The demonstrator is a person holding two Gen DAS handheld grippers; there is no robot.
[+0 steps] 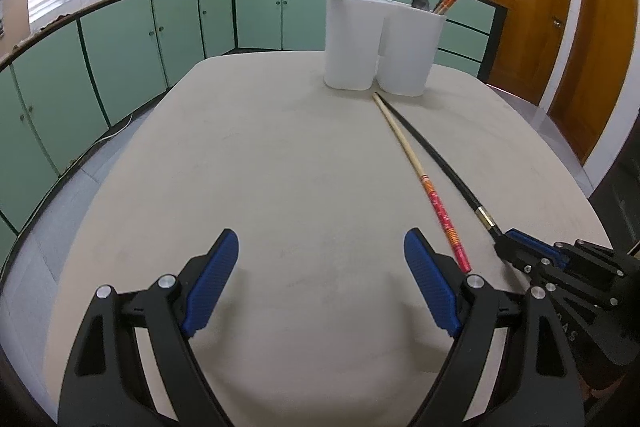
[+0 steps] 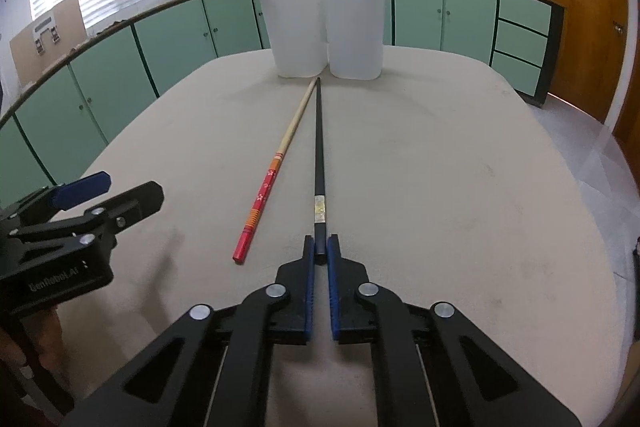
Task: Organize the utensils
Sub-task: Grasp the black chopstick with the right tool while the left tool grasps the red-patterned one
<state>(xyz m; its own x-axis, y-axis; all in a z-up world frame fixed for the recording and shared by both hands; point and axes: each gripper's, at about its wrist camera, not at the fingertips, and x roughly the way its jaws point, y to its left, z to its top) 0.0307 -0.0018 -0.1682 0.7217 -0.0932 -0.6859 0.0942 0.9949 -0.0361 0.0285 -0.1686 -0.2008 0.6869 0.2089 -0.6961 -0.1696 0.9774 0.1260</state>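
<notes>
It's a kitchen with mint-green cabinets running round a pale table [image 2: 460, 187], and the work sits on that table. The right gripper [image 2: 320, 251] has its blue pads pinched tight on the butt end of the black chopstick [image 2: 319, 147], taking it at the very end, probably so the whole shaft stays free to swing up and drop tip-first into a holder. The black chopstick lies flat, its long axis running straight away from the jaws, the thin tip almost touching the foot of the white utensil holder [image 2: 328, 27] at the table's far side. Just beside it lies the red-and-bamboo chopstick [image 2: 276, 167], untouched, its red end towards the grippers and its pale tip meeting the black one's tip, so the two form a narrow V. The left gripper [image 1: 320, 259] hangs over bare table with its jaws wide and nothing between them, close to the red end, and I'd guess it is waiting its turn. The two-part holder already has chopsticks and what looks like a spoon standing in it.
</notes>
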